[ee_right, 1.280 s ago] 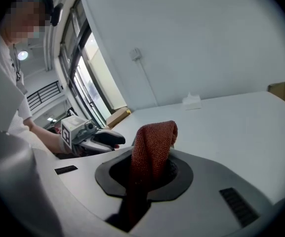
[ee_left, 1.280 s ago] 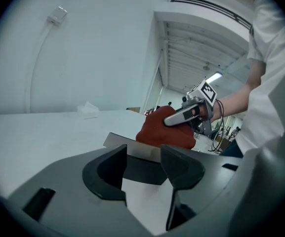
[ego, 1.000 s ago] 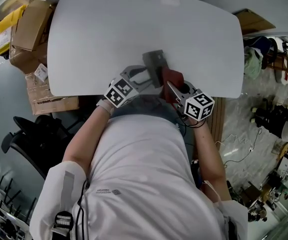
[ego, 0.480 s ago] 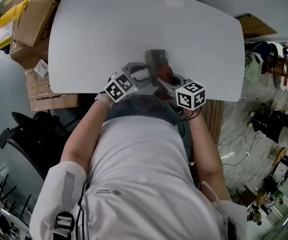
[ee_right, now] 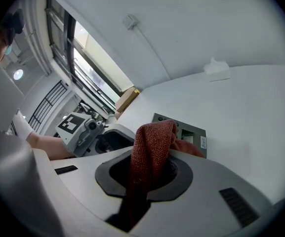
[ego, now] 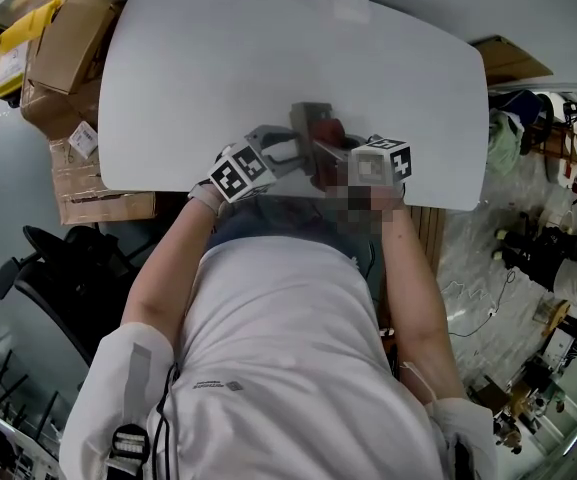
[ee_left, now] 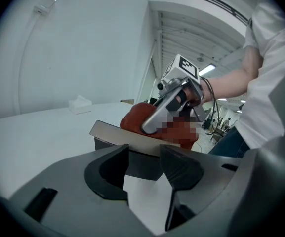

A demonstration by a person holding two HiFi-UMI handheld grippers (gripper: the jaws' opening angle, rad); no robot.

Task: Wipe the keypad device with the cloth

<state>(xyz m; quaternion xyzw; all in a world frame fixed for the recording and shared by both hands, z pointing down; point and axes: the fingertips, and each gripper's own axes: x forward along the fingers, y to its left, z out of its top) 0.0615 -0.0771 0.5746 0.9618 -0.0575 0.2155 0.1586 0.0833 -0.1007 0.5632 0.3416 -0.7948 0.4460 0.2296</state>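
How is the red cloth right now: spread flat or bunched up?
Bunched up. The cloth hangs crumpled from the right gripper, whose jaws are closed on it, and rests on the keypad device.

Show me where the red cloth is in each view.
Head view: red cloth mid-table, on the keypad device.
Left gripper view: centre, behind the device's near edge.
Right gripper view: bottom centre, clamped in the right hand-held gripper.
Shared landmark: the keypad device.

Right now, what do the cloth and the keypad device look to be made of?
The cloth: rust-red woven or knitted textile, matte; visible thread grain, soft folds.
The keypad device: probably grey plastic or painted metal, smooth and dull; hard straight edges.
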